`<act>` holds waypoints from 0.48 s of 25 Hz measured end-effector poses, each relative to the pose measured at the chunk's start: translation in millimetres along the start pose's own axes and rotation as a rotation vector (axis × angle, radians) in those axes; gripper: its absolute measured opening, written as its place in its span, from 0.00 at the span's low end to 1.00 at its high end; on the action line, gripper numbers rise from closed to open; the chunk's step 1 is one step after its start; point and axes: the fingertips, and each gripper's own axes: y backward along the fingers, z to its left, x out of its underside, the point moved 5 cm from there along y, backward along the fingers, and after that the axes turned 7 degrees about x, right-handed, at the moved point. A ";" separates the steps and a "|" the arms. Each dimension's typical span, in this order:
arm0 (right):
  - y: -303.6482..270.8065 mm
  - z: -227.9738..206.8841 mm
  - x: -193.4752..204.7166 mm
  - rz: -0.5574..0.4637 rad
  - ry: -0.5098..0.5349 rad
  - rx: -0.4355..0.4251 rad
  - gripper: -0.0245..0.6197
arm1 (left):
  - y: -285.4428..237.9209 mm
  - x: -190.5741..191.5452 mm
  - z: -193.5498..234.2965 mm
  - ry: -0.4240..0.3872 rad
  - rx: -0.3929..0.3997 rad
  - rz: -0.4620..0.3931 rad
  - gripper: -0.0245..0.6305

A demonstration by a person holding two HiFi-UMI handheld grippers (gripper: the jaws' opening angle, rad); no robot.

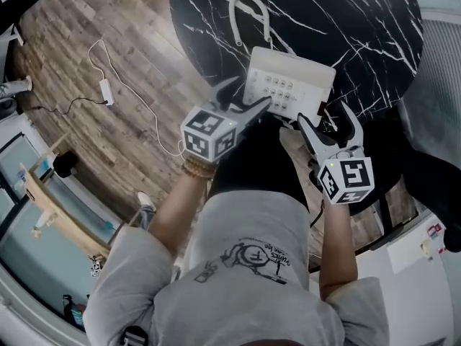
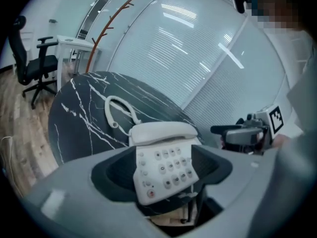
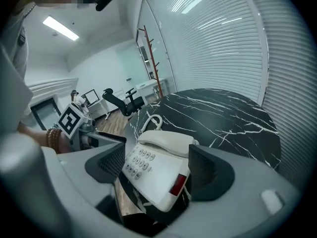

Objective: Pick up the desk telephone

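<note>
person: seen from above, grey T-shirt (image 1: 238,258), one gripper in each hand, beaded bracelet (image 1: 196,169) on the left wrist.
left gripper (image 1: 243,99): jaws wide apart, nothing clamped. It sits low at the near-left corner of the desk telephone. In the left gripper view the keypad end lies between the dark pads (image 2: 118,171). Can't tell if either pad touches the casing.
right gripper (image 1: 328,121): jaws wide apart too, no clamp. It is at the near-right corner of the phone. In the right gripper view the phone body lies between the pads (image 3: 204,168), with a gap showing on the keypad side.
desk telephone (image 2: 166,165): white, resting on the surface at its near edge, between the two grippers. Keypad faces up and slopes toward the person.
handset (image 2: 163,132): on the cradle, across the far end of the phone.
red patch (image 3: 178,185): on the phone's right side face.
cord (image 1: 248,13): white, coiled, lies in a loop on the surface just beyond the phone.
surface (image 1: 353,20): round top, black with white veins.
floor (image 1: 79,49): wood planks, left of the surface.
cable (image 1: 106,90): thin, white, with a small box on it, on the floor well apart from the phone.
office chair (image 2: 32,68): black, far left, beside a white desk.
coat stand (image 2: 106,29): red-brown, behind the surface.
blinds (image 3: 223,38): on the glass wall behind.
</note>
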 end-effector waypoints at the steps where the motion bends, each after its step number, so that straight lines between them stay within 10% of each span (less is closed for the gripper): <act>1: -4.8 -4.3 5.1 0.008 -0.007 0.003 0.67 | -3.9 4.0 4.5 0.006 -0.003 0.008 0.57; 12: -50.0 -31.4 55.6 0.064 -0.092 -0.007 0.70 | -39.1 34.6 34.8 0.048 -0.025 0.023 0.58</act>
